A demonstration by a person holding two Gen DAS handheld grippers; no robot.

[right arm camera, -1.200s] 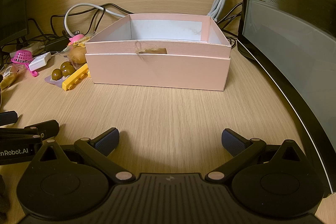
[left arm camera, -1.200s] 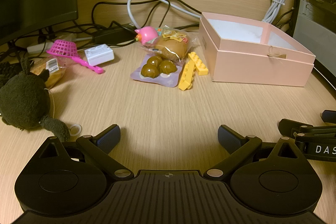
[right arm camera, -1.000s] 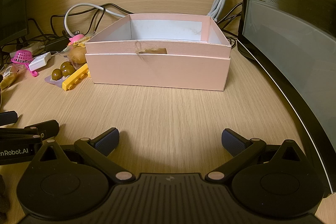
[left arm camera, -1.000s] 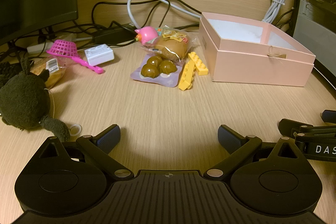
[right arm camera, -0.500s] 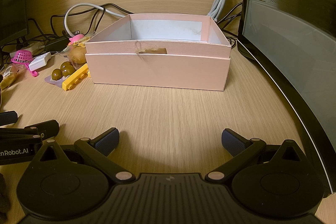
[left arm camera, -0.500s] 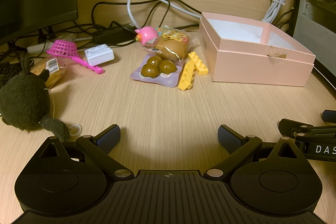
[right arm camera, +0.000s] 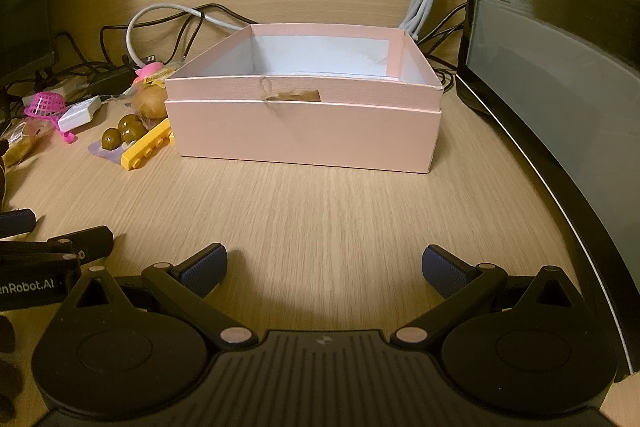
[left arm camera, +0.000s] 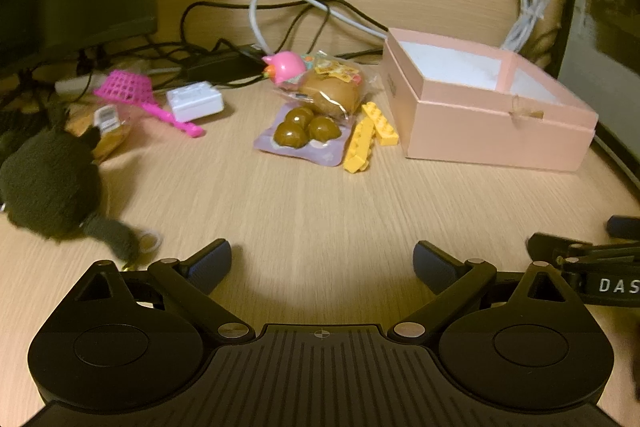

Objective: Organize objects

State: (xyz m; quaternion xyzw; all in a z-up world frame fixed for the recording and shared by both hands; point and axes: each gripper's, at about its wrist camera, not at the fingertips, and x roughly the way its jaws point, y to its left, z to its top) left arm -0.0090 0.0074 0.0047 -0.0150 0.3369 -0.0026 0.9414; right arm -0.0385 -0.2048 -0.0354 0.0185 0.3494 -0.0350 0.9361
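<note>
Both the left gripper (left arm camera: 322, 257) and the right gripper (right arm camera: 324, 265) hover low over the counter (right arm camera: 320, 211) with fingers (right arm camera: 202, 265) spread wide, holding and touching nothing. Beyond the right one stands the open pink box (right arm camera: 304, 135), as much of its white inside as shows lying bare, with yellow bricks (right arm camera: 146, 147) just beside its left wall. Only the left view takes in the whole loose pile: a dark plush (left arm camera: 48, 183) nearest, then a chocolate pack (left arm camera: 306, 135), a wrapped bun (left arm camera: 330, 93), a pink toy (left arm camera: 286, 67), a white adapter (left arm camera: 194, 101) and a pink scoop (left arm camera: 140, 93), all outside the box.
</note>
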